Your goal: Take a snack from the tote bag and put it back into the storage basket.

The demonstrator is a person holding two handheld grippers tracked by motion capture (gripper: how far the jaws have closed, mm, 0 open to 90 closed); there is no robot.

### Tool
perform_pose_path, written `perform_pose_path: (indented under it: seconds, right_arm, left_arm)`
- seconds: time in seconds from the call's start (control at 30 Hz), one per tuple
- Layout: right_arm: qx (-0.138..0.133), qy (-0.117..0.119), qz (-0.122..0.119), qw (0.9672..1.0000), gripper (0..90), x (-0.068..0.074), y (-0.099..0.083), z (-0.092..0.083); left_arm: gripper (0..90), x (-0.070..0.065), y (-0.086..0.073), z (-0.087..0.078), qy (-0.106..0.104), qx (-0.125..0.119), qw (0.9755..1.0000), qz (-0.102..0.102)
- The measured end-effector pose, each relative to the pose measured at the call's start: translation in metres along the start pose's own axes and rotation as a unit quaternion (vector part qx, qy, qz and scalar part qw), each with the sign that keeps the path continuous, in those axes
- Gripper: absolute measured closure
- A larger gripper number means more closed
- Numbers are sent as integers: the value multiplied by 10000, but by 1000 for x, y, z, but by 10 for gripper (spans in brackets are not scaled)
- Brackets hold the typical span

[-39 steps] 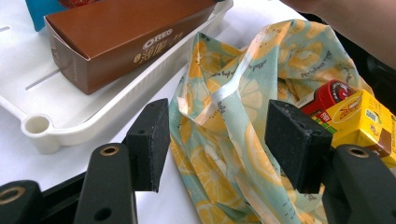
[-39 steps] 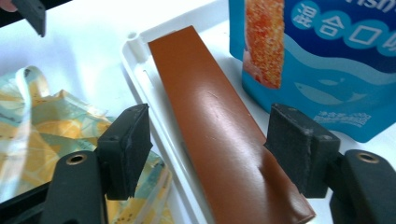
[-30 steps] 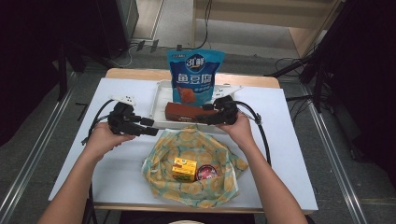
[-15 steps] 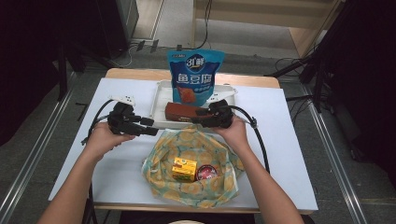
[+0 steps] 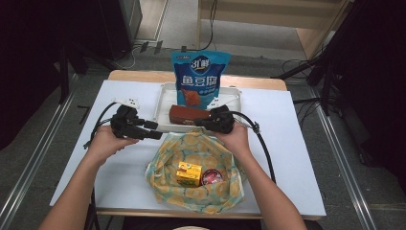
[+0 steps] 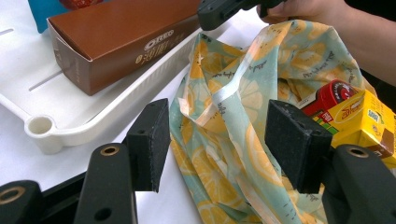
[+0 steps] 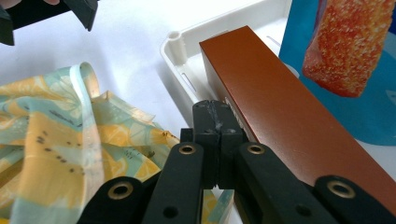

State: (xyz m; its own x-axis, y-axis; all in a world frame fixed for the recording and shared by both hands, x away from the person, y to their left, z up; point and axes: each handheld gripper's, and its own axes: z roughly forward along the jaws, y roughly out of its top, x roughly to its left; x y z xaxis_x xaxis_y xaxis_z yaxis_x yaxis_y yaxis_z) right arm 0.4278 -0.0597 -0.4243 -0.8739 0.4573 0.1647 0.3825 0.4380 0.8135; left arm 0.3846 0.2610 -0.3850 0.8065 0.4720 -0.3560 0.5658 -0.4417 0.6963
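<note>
A yellow and teal lemon-print cloth bag [image 5: 191, 148] lies open on the white table, holding a yellow box [image 5: 188, 173] and a red-lidded can [image 5: 210, 177]. My right gripper [image 5: 200, 125] sits at the bag's far rim beside a brown Oreo box [image 5: 184, 114] in a white tray [image 5: 163, 103]. Its jaws have just been closing, and in the right gripper view the right gripper [image 7: 215, 112] has its pads pressed together with no cloth seen between them. My left gripper [image 6: 217, 130] is open, its pads on either side of the bag's folded rim [image 6: 224, 121] without touching it.
A blue snack pouch [image 5: 200, 76] stands upright at the tray's back. A white plug [image 5: 127, 101] lies on the table's left side, behind my left hand. Black cables trail from both grippers. Bare white table lies left and right of the bag.
My right gripper has shifted a little to the left, onto the bag's far rim, and its jaws have gone from open to shut. The left gripper has stayed put.
</note>
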Motion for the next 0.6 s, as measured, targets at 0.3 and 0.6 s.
perform_pose_path:
  seconds: [0.3, 0.6]
  right_arm:
    - [227, -119, 35, 9997, 900, -1, -4, 13]
    - [434, -319, 240, 9983, 900, -13, -3, 26]
  left_arm:
    - [409, 0, 0, 1, -1, 37, 10000, 13]
    - [410, 0, 0, 0, 12, 38, 10000, 23]
